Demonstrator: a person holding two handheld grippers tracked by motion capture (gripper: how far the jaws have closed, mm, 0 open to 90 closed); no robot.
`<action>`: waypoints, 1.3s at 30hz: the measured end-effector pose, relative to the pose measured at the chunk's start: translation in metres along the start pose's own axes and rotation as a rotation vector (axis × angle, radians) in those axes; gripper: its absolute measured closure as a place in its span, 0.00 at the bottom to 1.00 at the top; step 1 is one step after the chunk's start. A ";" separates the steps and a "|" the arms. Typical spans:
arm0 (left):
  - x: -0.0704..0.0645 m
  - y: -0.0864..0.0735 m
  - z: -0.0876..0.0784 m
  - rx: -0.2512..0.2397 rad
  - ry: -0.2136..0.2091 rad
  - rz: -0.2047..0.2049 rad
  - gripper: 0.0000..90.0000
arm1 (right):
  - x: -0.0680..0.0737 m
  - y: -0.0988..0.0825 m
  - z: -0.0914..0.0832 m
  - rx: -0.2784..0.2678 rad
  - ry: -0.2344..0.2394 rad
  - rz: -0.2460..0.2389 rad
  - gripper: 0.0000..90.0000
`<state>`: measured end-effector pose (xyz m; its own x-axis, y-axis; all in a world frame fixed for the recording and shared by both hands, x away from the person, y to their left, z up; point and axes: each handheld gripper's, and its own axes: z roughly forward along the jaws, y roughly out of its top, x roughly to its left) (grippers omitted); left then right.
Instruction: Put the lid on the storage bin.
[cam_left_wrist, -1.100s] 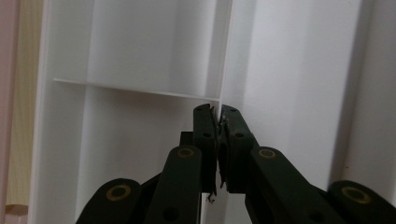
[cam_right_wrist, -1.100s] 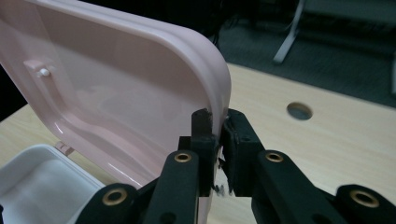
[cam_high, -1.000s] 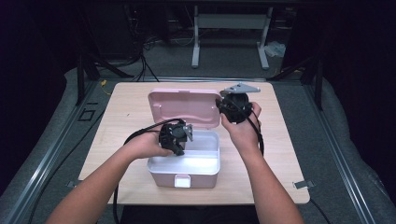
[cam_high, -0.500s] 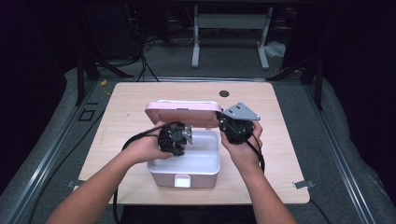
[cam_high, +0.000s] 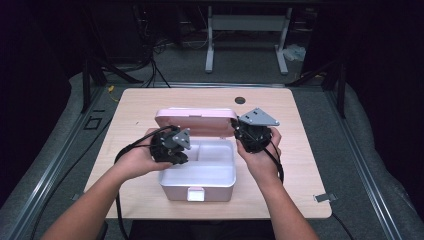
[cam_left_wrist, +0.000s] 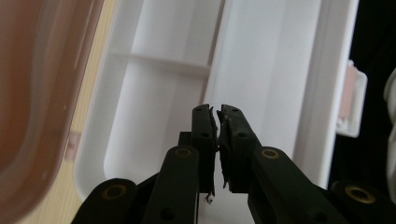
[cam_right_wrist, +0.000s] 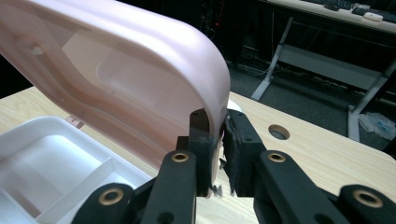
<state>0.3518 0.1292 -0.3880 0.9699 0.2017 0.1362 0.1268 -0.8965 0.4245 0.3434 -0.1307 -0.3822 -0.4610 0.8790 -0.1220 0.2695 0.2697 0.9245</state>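
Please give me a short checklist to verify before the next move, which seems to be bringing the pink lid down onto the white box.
1. Right gripper grips the edge of the pink lid: ok, its jaws are shut on the rim.
2. Lid is partly lowered, leaning over the white box: ok.
3. Left gripper is out of the lid's path: not ok, it hovers shut over the box's open compartments.
4. Box interior is free of objects: ok as far as the compartments show.
5. Front latch is free to close: cannot tell.
6. Box sits squarely on the table: ok.
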 end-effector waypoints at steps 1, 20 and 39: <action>0.002 -0.007 -0.004 -0.002 -0.002 -0.026 0.94 | 0.000 0.000 0.000 0.001 0.001 -0.001 0.90; 0.063 -0.074 -0.043 -0.125 0.037 -0.373 1.00 | -0.002 0.001 -0.002 0.029 0.024 0.003 0.88; 0.115 -0.018 -0.085 -0.179 0.062 -0.411 0.99 | -0.004 0.000 -0.006 0.027 0.051 0.007 0.84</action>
<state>0.4437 0.2018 -0.3042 0.8317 0.5547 -0.0246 0.4554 -0.6561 0.6018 0.3400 -0.1362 -0.3794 -0.5015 0.8598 -0.0959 0.2955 0.2745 0.9150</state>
